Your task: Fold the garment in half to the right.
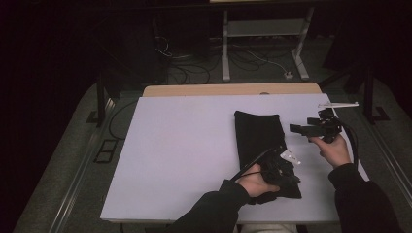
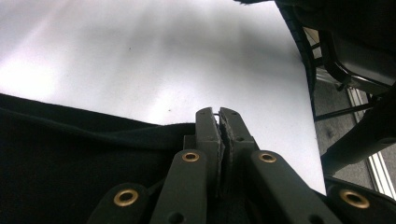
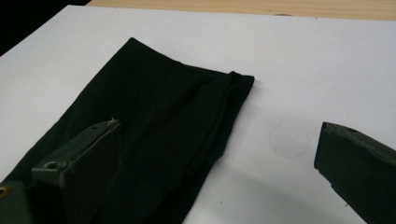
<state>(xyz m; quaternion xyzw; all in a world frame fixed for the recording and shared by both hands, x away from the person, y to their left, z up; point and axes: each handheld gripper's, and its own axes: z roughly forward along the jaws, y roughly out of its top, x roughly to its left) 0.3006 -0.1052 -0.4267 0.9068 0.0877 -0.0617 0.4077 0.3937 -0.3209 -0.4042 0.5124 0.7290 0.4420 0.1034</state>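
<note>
Dim, dark surroundings; white table [image 1: 184, 145] glares softly; close jaws blurred.

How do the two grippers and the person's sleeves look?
Both sleeves are dark. The left gripper has black jaws on dark bars with brass-coloured rivets. The right gripper is black, with a black cable and a pale plate above it.

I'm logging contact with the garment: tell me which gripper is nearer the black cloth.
Left. The left gripper has its jaws shut on the near edge of the black cloth. The right gripper hangs open, off the cloth's right side, holding nothing.
</note>
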